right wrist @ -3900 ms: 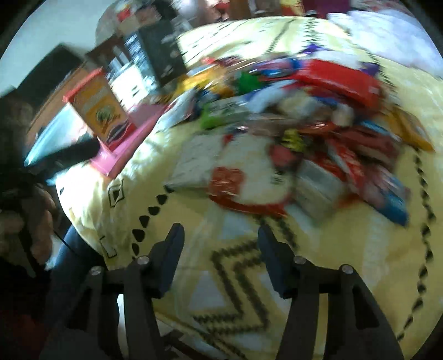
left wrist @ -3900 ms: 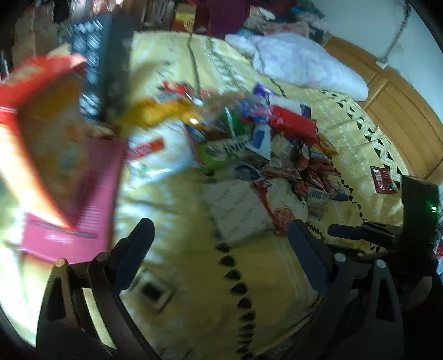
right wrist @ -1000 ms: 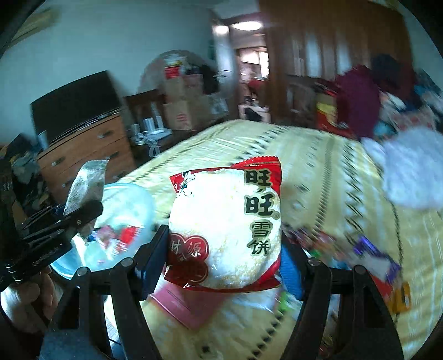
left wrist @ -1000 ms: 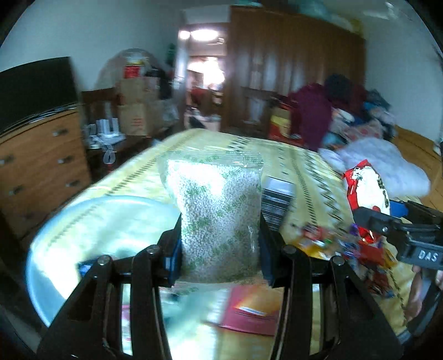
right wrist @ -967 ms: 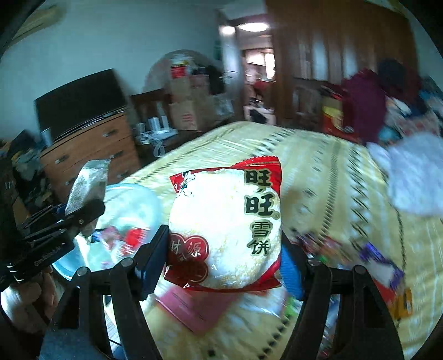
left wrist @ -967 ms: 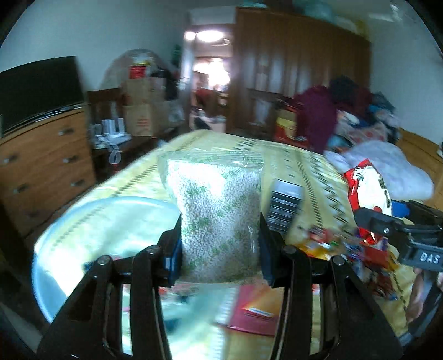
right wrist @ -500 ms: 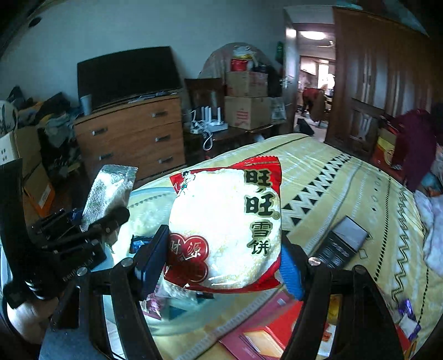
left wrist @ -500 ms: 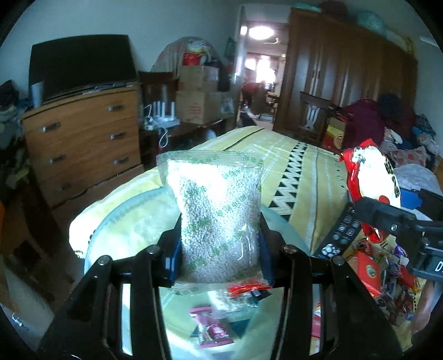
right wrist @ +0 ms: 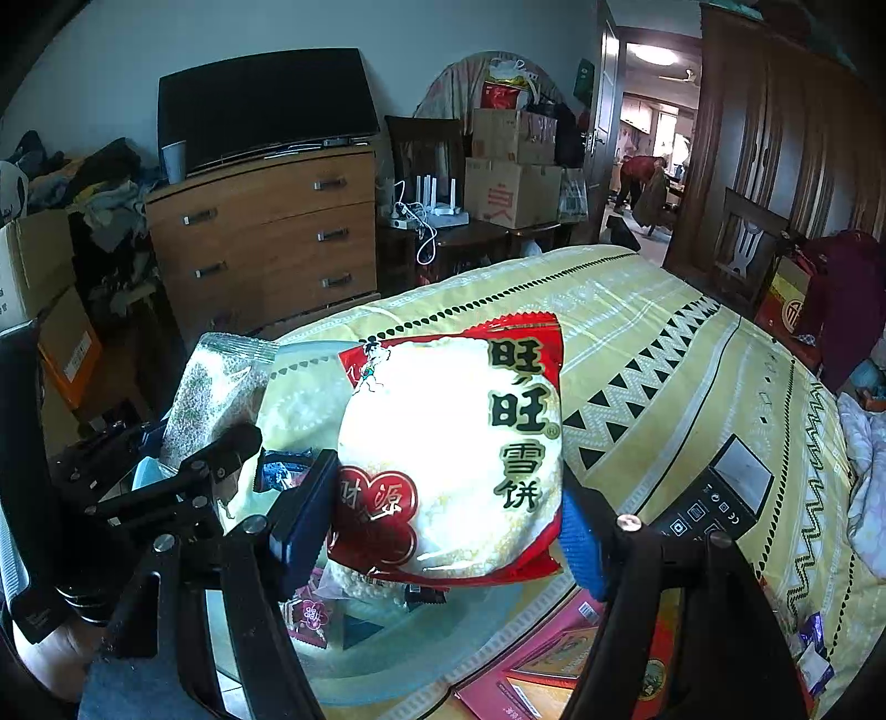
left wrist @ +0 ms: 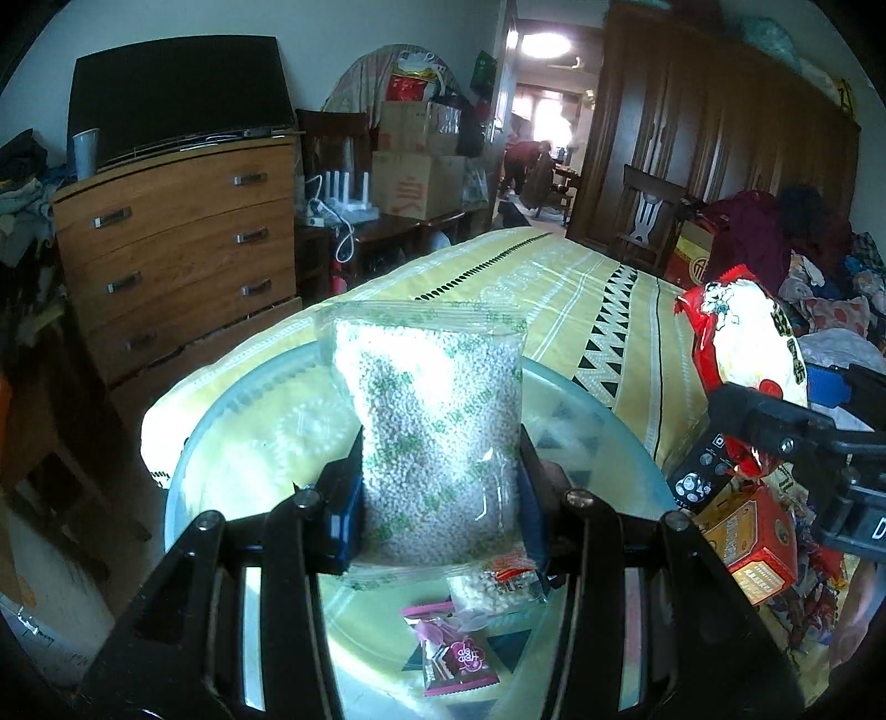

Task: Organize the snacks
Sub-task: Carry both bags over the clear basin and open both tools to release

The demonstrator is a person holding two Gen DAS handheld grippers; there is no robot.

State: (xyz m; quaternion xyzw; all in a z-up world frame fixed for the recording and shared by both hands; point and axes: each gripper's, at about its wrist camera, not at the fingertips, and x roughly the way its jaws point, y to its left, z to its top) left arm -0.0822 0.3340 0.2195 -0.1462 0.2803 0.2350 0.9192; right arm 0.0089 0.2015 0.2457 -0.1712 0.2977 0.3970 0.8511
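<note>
Below, clear bin (left wrist: 232, 437) holds small snack packets (left wrist: 459, 662).

Indoor daylight, moderately bright, both views sharp with no motion blur. Ceiling lamp (left wrist: 545, 44) in the far doorway blows out. Rice cracker bag (right wrist: 451, 459) shows overexposed white glare across its middle. Room corners and dresser side fall dim. Strong fisheye bending, black vignette at all edges. Near gripper frames slightly soft.
</note>
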